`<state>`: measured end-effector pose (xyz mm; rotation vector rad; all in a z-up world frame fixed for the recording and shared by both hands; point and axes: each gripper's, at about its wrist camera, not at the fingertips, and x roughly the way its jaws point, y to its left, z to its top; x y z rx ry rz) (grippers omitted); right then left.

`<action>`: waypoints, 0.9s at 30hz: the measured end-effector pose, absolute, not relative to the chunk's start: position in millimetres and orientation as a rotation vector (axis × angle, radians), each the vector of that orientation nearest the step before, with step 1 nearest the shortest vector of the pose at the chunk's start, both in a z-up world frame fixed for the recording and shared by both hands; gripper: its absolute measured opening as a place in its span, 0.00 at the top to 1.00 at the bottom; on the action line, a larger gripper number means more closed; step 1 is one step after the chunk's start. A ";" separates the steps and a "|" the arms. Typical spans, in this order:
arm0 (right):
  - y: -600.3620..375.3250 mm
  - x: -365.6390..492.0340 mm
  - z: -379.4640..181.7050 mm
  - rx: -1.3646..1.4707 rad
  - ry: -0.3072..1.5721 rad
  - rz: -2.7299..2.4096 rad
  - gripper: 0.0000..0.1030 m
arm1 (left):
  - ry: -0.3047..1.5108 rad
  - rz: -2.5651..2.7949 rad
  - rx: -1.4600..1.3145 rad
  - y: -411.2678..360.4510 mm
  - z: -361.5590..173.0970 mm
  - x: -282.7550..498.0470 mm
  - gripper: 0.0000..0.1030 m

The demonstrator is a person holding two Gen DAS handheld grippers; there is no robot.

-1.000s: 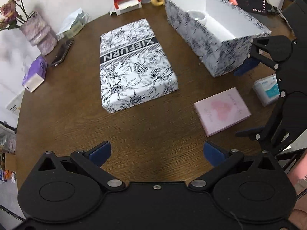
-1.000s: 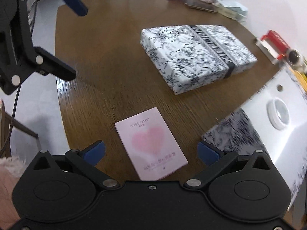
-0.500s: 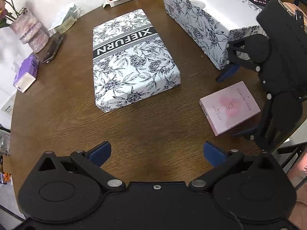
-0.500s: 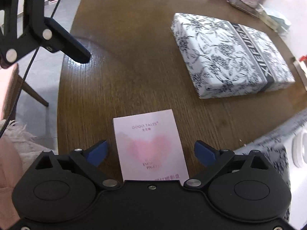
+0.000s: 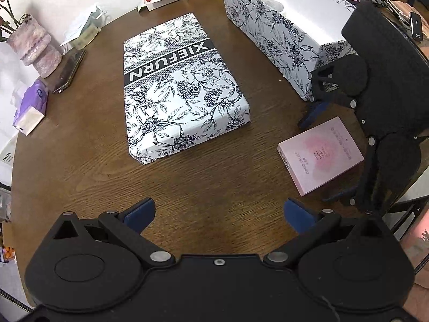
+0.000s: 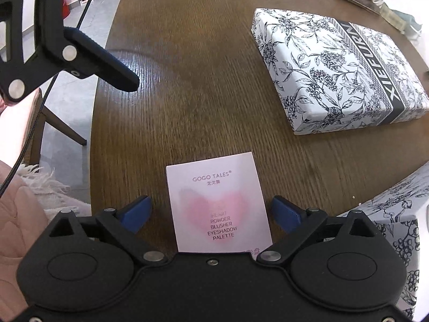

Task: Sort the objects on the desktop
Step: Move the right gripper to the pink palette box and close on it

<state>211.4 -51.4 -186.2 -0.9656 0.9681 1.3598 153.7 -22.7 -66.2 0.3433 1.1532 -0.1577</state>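
Looking at: our right gripper, jaws apart, straddling the pink palette box flat on the table
Long axis: runs straight ahead between the fingers
Left gripper: also apart, farther off, holding nothing
Nearer hand: right, we reckon

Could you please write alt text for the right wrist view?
The open right tongs straddle a flat pink palette box on a round brown wooden table. A floral black-and-white box lid lies beyond.
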 end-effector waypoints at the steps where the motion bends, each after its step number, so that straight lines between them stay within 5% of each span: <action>1: -51.5 211.4 -186.1 -0.967 0.971 1.359 0.05 | 1.154 -0.158 0.341 -22.4 -66.3 153.5 0.00; 9: -49.6 214.5 -183.8 -0.983 0.983 1.362 0.07 | 1.148 -0.158 0.334 -21.5 -65.7 151.3 0.00; 20: -45.3 220.1 -174.1 -1.030 0.992 1.383 0.30 | 1.179 -0.148 0.287 -18.2 -63.3 149.9 0.00; 27: -43.7 216.9 -170.1 -1.082 0.990 1.405 0.32 | 1.222 -0.139 0.238 -15.1 -60.9 150.4 0.00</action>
